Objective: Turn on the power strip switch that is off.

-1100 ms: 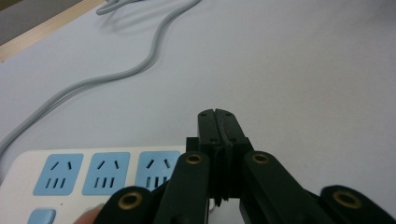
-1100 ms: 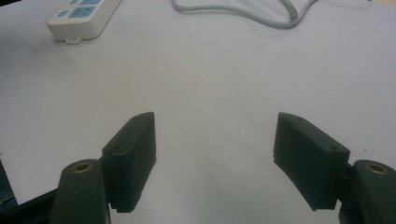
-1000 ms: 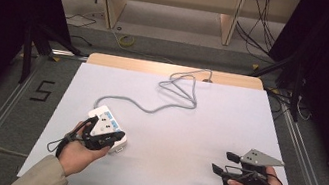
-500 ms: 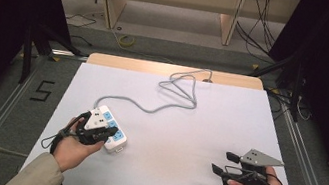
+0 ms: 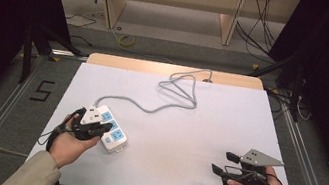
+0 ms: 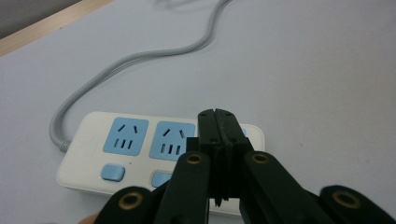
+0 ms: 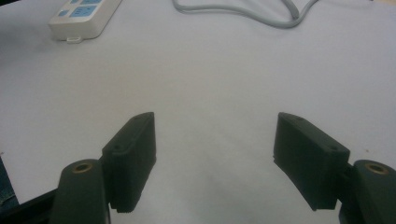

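Power strip [image 5: 110, 130] under closed left tongs [image 5: 105, 127]

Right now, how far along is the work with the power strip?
Done: nothing to show yet; the power strip lies flat on the table, sockets free, grey cord trailing away. In hand: the left gripper, jaws shut with nothing between them, is poised over the strip's buttons. Left: probably pressing a switch; the right gripper waits open, well apart from the strip.
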`<control>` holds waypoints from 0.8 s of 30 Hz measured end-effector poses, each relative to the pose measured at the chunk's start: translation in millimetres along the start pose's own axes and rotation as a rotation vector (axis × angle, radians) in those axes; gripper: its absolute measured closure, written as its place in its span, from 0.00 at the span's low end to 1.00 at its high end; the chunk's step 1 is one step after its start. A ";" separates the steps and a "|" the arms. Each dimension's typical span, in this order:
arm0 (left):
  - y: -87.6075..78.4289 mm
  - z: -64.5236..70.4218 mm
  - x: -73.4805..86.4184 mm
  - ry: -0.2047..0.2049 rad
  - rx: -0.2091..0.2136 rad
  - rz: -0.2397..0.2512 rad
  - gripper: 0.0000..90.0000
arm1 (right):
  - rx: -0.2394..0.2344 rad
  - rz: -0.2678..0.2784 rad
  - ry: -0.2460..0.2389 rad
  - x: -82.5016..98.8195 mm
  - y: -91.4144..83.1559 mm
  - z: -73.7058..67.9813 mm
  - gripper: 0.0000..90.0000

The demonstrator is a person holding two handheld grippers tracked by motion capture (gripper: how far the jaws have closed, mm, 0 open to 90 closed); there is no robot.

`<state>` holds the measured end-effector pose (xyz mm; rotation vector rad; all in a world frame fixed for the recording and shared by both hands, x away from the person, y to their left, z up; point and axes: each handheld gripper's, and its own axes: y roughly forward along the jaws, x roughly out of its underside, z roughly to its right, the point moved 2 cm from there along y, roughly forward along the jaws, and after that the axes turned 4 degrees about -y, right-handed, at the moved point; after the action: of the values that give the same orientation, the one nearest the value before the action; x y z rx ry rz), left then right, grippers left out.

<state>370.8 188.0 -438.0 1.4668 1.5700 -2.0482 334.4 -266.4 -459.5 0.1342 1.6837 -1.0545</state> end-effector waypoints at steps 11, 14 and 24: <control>0.5 -12.3 1.2 -0.014 -0.040 -0.013 1.00 | 0.000 -0.001 -0.001 -0.1 0.3 -0.2 0.34; 2.4 -14.5 1.4 -0.014 -0.050 -0.019 1.00 | 0.001 -0.001 0.000 0.0 0.3 -0.1 0.34; 6.0 -24.9 1.8 -0.029 -0.077 -0.028 1.00 | 0.001 -0.002 0.000 0.0 0.4 -0.1 0.34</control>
<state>388.3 206.3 -442.2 1.3903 1.6472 -1.9911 334.6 -266.1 -459.8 0.1335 1.6839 -1.0564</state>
